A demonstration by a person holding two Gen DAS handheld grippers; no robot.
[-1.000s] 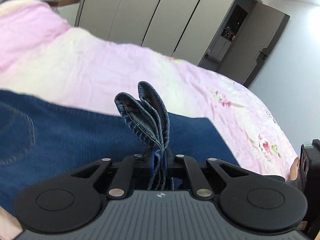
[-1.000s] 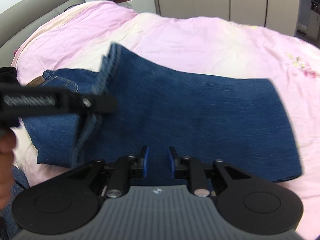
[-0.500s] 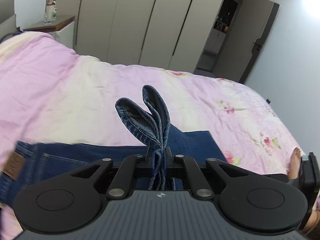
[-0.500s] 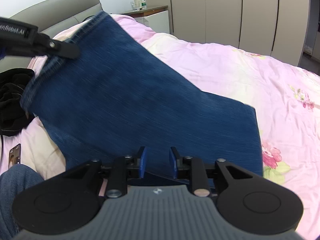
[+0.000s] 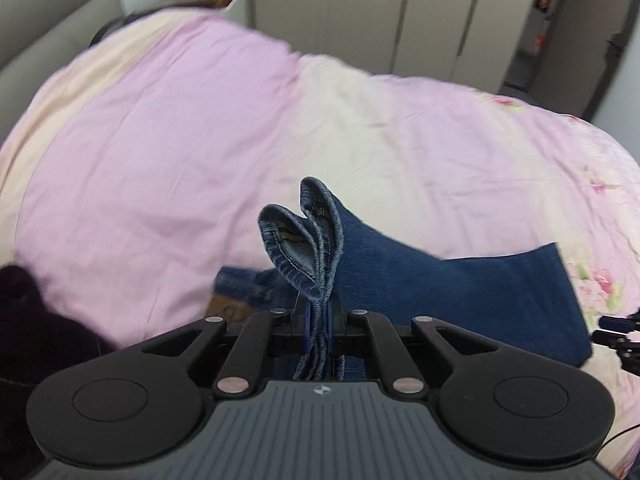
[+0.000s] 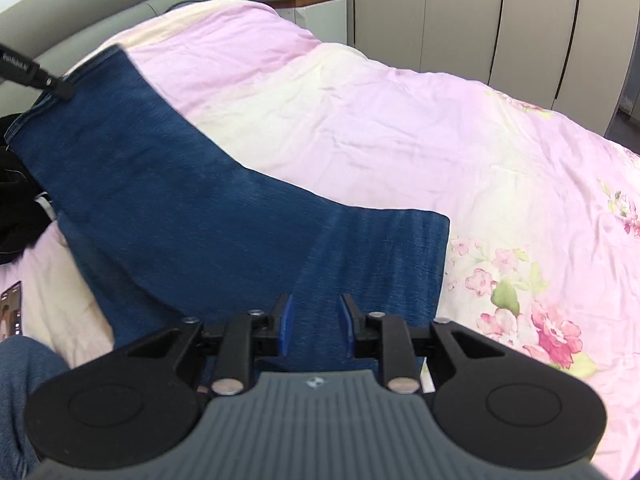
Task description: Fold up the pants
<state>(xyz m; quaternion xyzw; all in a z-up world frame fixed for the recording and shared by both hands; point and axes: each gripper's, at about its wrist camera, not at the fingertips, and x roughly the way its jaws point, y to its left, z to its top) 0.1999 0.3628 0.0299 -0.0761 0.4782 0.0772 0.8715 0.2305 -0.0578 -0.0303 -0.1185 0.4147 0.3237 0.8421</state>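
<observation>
Blue denim pants [image 6: 208, 208] lie folded on the pink bed. My left gripper [image 5: 318, 320] is shut on the leg hems [image 5: 308, 240], which stick up between its fingers; it lifts that end up and to the left, seen in the right wrist view [image 6: 40, 76]. The lifted legs slope down to the fold [image 6: 400, 248] resting on the bed. My right gripper [image 6: 316, 322] is open, its blue pads just above the denim near the fold, holding nothing.
A pink floral duvet [image 6: 440, 128] covers the bed. A dark garment [image 5: 24, 328] lies at the left edge, and a phone [image 6: 10, 308] lies near it. A nightstand [image 6: 316, 4] and wardrobe doors [image 6: 480, 12] stand behind. My jeans-clad knee [image 6: 24, 372] shows at lower left.
My left gripper has carried the hems further up and leftward toward the headboard, stretching the legs out. My right gripper stays open over the fold.
</observation>
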